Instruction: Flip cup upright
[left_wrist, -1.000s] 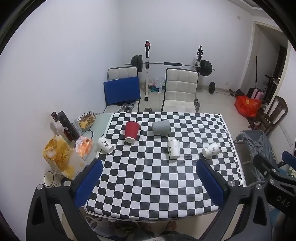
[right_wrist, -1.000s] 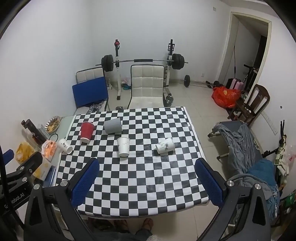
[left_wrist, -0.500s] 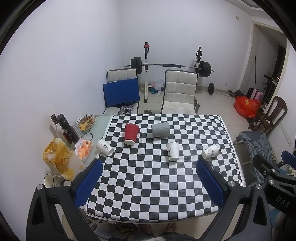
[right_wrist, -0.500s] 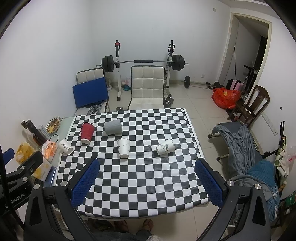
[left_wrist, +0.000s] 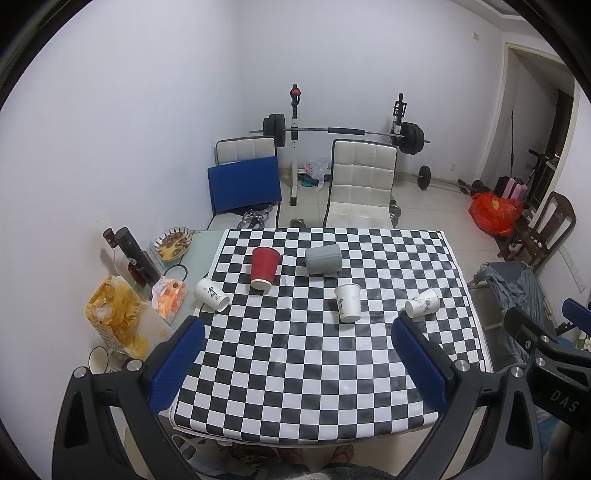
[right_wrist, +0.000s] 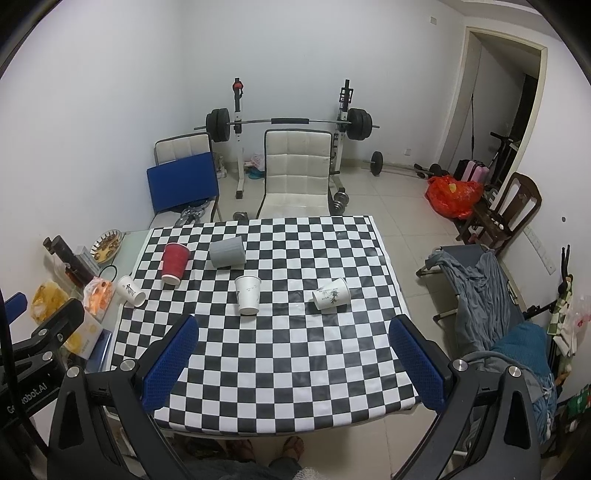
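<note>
- Grippers: left gripper (left_wrist: 297, 352) and right gripper (right_wrist: 293, 356) both spread wide, nothing between the pads, held high above the near edge of the table (right_wrist: 280, 387), well apart from every cup.
- Progress: nothing flipped yet, by my read. All five cups are on their sides on the checkered cloth.
- Cups, near to far: middle white cup (right_wrist: 248, 294), right white cup (right_wrist: 331, 295), left white cup (left_wrist: 211, 294) at the cloth's left edge, red cup (left_wrist: 264, 269), grey cup (left_wrist: 323, 260).
- Remaining: pick a cup, descend, grasp, rotate it mouth-up, set down. Middle white cup is nearest both grippers.
</note>
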